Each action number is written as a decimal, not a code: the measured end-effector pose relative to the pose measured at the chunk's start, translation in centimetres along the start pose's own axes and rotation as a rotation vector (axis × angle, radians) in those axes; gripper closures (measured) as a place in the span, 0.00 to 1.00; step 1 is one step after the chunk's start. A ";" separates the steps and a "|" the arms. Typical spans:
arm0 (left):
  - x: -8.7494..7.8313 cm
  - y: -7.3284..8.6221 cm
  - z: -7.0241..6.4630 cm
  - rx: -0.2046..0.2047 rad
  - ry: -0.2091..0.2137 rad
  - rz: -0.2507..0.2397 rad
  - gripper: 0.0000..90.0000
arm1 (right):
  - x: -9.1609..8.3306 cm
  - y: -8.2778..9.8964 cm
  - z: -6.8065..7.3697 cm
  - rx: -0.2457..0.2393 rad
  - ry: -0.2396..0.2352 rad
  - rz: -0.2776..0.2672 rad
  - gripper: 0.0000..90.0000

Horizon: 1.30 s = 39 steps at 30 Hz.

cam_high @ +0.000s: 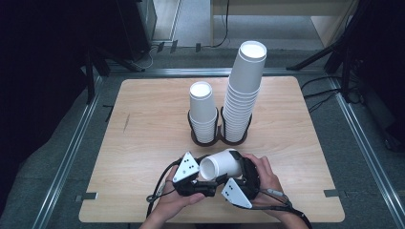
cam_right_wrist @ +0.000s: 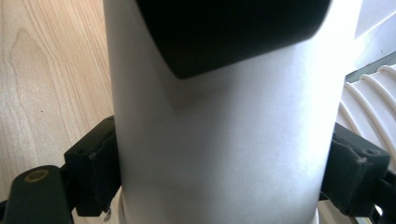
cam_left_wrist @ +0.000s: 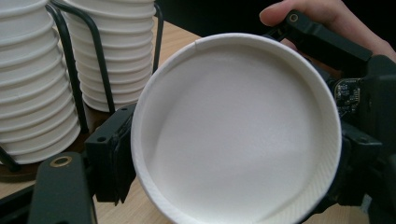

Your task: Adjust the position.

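Observation:
A white paper cup (cam_high: 220, 164) lies on its side above the table's front edge, held between both grippers. In the left gripper view its open mouth (cam_left_wrist: 233, 135) faces the camera, and my left gripper (cam_left_wrist: 236, 161) has a pad against each side of the rim. My right gripper (cam_right_wrist: 219, 172) is shut on the cup's body (cam_right_wrist: 224, 140), with both pads pressed on the wall. In the high view the left gripper (cam_high: 204, 177) sits at the cup's mouth and the right gripper (cam_high: 239, 167) at its closed end.
A black wire holder (cam_high: 218, 138) at the table's middle carries a short stack of cups (cam_high: 202, 112) and a tall stack (cam_high: 242, 90). The wooden table (cam_high: 143, 143) has bare room left and right. A dark part of the left gripper (cam_right_wrist: 233, 32) overhangs the cup.

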<state>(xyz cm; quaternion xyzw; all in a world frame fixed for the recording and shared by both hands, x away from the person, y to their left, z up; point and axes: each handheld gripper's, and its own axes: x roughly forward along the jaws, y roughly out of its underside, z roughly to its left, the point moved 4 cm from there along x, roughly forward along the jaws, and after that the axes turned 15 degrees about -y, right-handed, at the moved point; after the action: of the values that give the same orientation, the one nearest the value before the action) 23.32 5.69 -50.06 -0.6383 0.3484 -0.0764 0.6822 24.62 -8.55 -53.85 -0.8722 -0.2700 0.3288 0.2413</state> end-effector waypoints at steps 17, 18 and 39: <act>0.2 0.2 0.1 -0.011 0.008 0.012 0.23 | 0.1 0.2 0.0 -0.014 -0.004 0.001 0.13; 0.2 0.2 0.1 -0.008 0.007 0.015 0.24 | 0.1 0.3 0.1 -0.007 -0.005 0.001 0.12; 0.3 0.4 0.9 -0.040 -0.065 0.011 0.25 | -0.3 0.3 -0.3 0.048 0.005 0.008 0.01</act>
<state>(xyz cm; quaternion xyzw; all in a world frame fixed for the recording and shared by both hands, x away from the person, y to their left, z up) 23.96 6.35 -50.63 -0.6520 0.3312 -0.0450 0.6805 24.71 -9.02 -53.64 -0.8682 -0.2579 0.3340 0.2612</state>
